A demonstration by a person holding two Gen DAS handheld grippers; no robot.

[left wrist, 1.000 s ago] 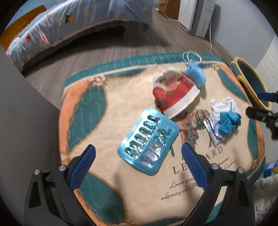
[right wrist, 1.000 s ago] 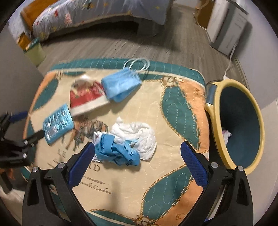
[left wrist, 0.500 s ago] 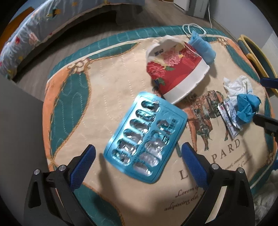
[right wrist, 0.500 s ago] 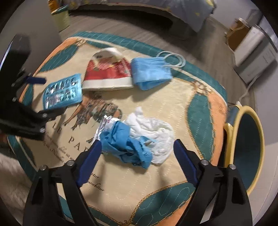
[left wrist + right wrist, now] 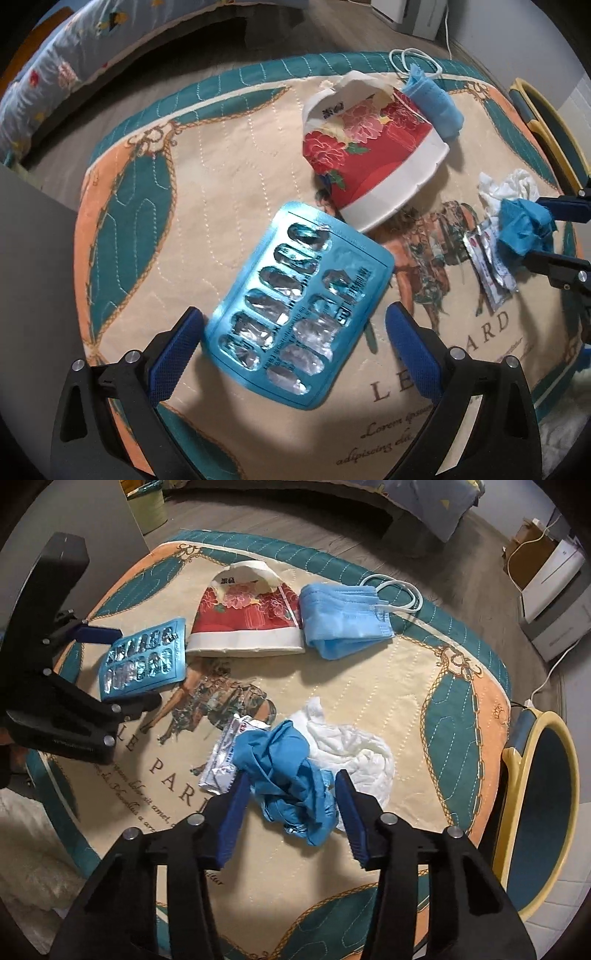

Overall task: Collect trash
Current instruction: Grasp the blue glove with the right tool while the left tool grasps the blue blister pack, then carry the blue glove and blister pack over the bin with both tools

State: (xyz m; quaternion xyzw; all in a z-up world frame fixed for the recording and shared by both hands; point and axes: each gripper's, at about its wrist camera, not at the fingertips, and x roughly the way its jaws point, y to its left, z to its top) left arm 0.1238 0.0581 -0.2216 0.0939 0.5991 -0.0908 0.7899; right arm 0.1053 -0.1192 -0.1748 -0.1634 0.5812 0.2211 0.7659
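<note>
A blue blister pack (image 5: 301, 314) lies on the patterned cloth; my left gripper (image 5: 293, 343) is open with its jaws on either side of the pack's near end. A crumpled blue glove (image 5: 286, 771) lies beside white tissue (image 5: 354, 753) and a foil sachet (image 5: 225, 760); my right gripper (image 5: 290, 805) is open and straddles the glove, narrower than before. A flattened red paper cup (image 5: 245, 622) and a blue face mask (image 5: 343, 616) lie farther back. The pack also shows in the right wrist view (image 5: 146, 659), the glove in the left wrist view (image 5: 522, 229).
A yellow-rimmed blue bin (image 5: 539, 805) stands off the table's right edge. The round table's cloth (image 5: 369, 686) ends close on all sides. A bed (image 5: 74, 62) and a white appliance (image 5: 554, 587) stand beyond on the wooden floor.
Both grippers have moved down and forward. The left one now straddles the blister pack. The right one has narrowed its jaws around the blue glove.
</note>
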